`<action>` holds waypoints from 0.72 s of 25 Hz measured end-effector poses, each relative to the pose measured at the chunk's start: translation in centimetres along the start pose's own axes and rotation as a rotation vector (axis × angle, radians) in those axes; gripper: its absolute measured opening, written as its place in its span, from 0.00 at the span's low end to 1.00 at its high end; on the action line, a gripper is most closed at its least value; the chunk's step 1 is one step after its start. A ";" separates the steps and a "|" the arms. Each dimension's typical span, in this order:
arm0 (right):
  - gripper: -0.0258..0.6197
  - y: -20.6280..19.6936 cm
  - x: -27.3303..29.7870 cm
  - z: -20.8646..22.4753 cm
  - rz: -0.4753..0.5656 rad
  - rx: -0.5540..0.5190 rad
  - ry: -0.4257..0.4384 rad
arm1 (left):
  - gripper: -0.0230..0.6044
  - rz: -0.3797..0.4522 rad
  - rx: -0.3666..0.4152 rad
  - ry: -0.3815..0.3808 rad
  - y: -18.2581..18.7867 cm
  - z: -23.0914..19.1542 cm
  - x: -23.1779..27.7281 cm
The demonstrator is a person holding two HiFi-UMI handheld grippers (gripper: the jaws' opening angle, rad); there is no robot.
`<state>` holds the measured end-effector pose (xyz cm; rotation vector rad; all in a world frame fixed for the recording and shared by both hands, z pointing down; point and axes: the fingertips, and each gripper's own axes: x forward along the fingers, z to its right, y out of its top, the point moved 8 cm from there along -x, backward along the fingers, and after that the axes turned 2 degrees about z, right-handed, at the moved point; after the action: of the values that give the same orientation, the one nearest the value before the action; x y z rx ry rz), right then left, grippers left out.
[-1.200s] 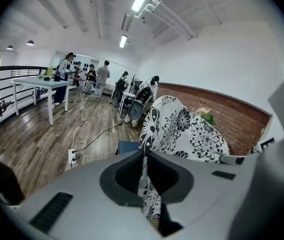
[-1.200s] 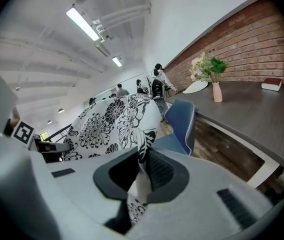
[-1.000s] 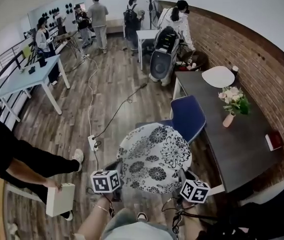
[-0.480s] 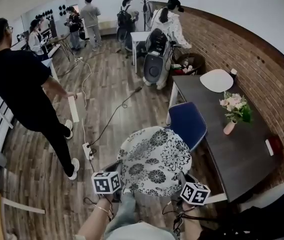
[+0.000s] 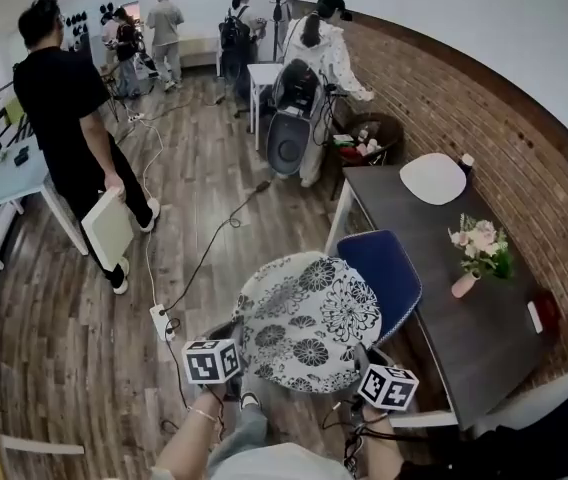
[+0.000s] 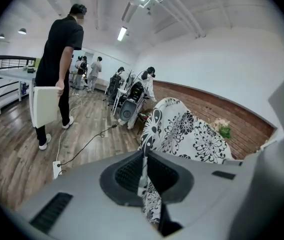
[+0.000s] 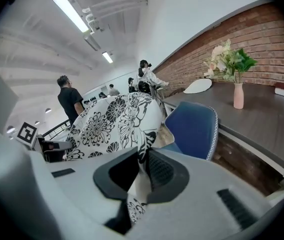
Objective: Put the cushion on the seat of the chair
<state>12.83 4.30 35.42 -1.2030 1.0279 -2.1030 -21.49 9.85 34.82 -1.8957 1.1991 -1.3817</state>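
I hold a round white cushion with black flower print (image 5: 309, 320) between both grippers, above the floor in front of me. My left gripper (image 5: 232, 360) is shut on the cushion's near left edge (image 6: 143, 170). My right gripper (image 5: 364, 366) is shut on its near right edge (image 7: 141, 165). The cushion (image 6: 184, 134) spreads out ahead of both pairs of jaws (image 7: 114, 121). A blue chair (image 5: 382, 273) stands just beyond it, tucked against a dark table (image 5: 444, 268); the cushion hides most of the seat. In the right gripper view the blue chair back (image 7: 194, 129) shows to the right.
A vase of flowers (image 5: 476, 253), a white plate (image 5: 434, 178) and a red book (image 5: 544, 313) lie on the table by the brick wall (image 5: 504, 138). A person in black carrying a white board (image 5: 107, 230) stands at left. A power strip and cable (image 5: 161, 321) lie on the wooden floor. Several people stand far back.
I have moved forward with the cushion, and the chair and table have come nearer. The person in black with the white board has walked from the near left to further back.
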 end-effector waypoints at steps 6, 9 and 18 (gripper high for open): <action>0.09 3.7 5.2 -1.3 0.012 0.001 -0.043 | 0.06 -0.008 0.000 -0.039 4.8 -3.0 5.1; 0.09 5.1 8.2 -2.5 0.017 0.003 -0.051 | 0.06 -0.023 0.014 -0.053 6.7 -4.6 7.7; 0.09 5.8 13.4 -4.1 -0.013 0.009 -0.059 | 0.06 -0.078 0.034 -0.049 9.3 -7.2 13.5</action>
<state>3.12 -7.40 36.03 -1.2631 0.9855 -2.0673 -30.18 -5.71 36.60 -1.9601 1.0822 -1.3782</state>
